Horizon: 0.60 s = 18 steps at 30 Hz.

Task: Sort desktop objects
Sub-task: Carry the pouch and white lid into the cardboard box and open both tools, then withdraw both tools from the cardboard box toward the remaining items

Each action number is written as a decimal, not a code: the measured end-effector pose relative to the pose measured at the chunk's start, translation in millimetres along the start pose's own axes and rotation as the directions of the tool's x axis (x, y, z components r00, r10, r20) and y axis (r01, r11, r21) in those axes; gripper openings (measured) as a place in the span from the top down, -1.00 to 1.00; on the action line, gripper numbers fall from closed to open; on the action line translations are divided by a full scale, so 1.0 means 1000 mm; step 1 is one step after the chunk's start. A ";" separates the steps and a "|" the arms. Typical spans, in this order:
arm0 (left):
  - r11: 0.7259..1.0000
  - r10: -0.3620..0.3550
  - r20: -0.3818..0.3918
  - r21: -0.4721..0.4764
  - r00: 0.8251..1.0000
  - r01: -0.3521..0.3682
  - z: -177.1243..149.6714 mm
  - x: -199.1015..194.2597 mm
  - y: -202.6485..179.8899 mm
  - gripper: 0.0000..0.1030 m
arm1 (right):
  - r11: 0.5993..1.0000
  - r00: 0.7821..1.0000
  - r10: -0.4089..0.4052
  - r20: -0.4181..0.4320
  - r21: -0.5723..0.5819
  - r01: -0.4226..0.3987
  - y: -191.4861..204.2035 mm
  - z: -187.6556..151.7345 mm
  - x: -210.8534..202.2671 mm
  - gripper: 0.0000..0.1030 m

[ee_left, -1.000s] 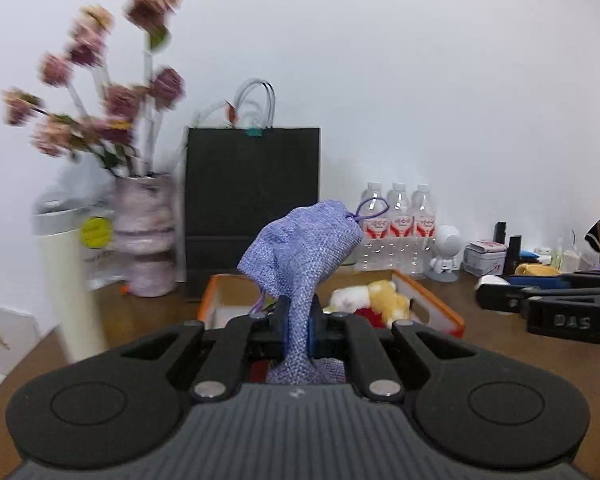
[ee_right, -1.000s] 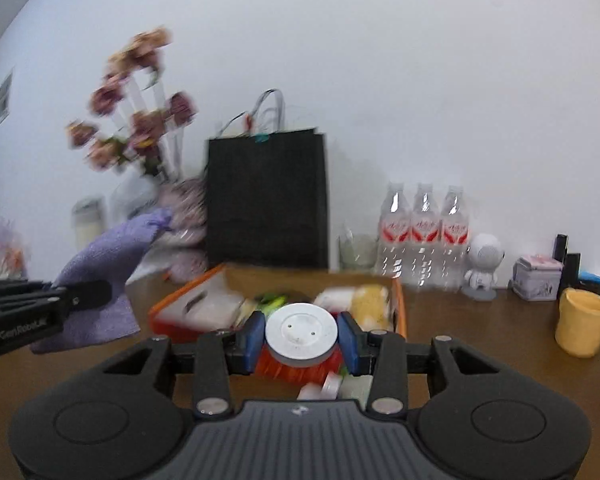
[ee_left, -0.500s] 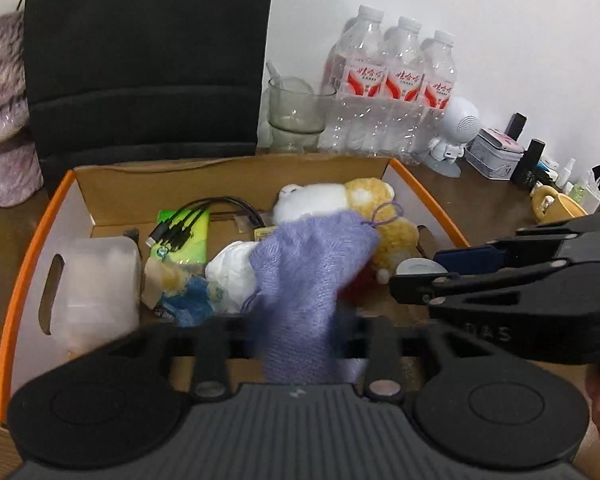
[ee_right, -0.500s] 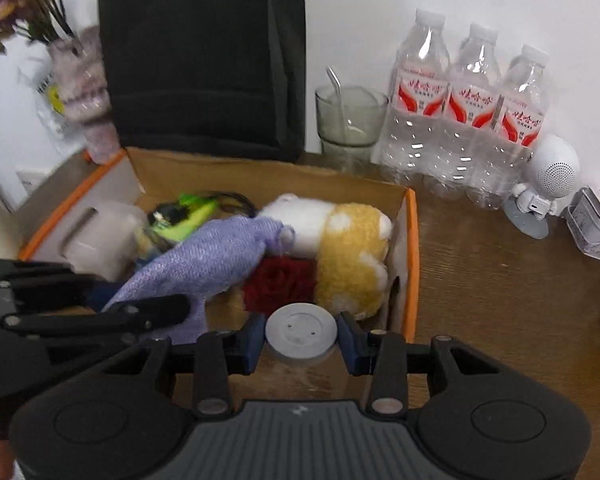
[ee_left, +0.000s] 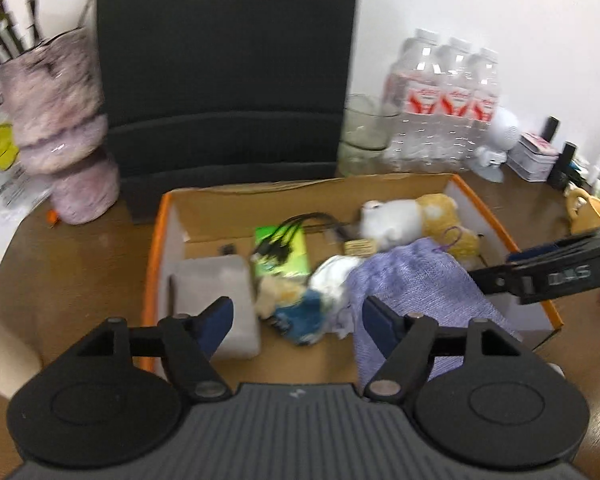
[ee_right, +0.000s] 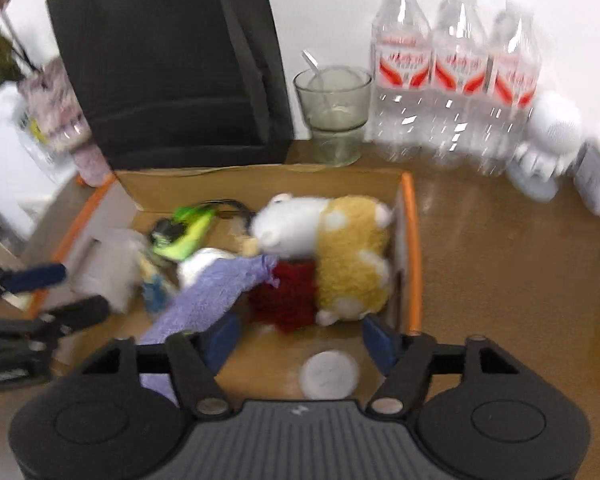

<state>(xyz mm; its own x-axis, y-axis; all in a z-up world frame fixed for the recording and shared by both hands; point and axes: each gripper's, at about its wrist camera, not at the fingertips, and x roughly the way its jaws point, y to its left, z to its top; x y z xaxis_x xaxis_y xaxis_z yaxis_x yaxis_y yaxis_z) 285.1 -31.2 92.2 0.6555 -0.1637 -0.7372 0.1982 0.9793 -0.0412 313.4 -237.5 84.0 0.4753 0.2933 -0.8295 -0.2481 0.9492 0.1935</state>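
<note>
The pouch [ee_left: 416, 280] and disc [ee_right: 329, 374] are seen lying in the box [ee_left: 156, 240], gripped by neither tool. The jaws of the left tool [ee_left: 296, 320] and right tool [ee_right: 300, 338] are opening. Other worktop items, judged unsorted, remain.

This looks like a lived-in desk in a home or small office: a brown wooden tabletop [ee_right: 500, 248] pushed against a plain white wall [ee_left: 480, 0], crowded with personal odds and ends. Along the wall stand a black paper bag [ee_left: 228, 72], a pink vase [ee_left: 60, 128], three water bottles [ee_right: 456, 76], a glass with a spoon [ee_right: 334, 112] and a small white robot figurine [ee_right: 552, 148]. An orange-edged cardboard box [ee_right: 412, 248] holds soft toys, a cable and a cloth pouch, everyday clutter rather than tools or stock.
</note>
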 end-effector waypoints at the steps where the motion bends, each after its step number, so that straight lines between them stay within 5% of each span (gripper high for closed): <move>1: 1.000 0.003 -0.013 -0.008 1.000 -0.003 0.000 -0.001 0.002 -0.51 | 0.999 0.999 0.034 -0.022 0.022 -0.033 0.000 0.001 0.000 -0.49; 6: 1.000 0.024 -0.035 -0.014 0.999 -0.025 -0.006 -0.012 0.003 -0.79 | 0.992 0.989 0.126 -0.081 -0.004 -0.126 0.025 -0.004 -0.002 -0.50; 15: 0.997 0.057 -0.009 -0.055 0.998 -0.058 -0.010 -0.052 0.013 -0.94 | 0.997 0.991 0.011 -0.136 -0.071 -0.021 0.046 -0.021 -0.013 -0.55; 18: 0.996 0.056 0.019 -0.069 0.998 -0.055 -0.015 -0.066 0.012 -0.97 | 0.998 0.994 0.029 -0.108 -0.052 -0.035 0.045 -0.029 -0.023 -0.55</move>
<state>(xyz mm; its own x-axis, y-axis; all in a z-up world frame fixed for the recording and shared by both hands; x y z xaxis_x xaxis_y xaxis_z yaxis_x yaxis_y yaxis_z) 233.1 -6.4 130.3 0.6790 -0.1105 -0.7257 0.1115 0.9927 -0.0468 266.5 -205.0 96.5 0.3737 0.3069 -0.8753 -0.3081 0.9312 0.1949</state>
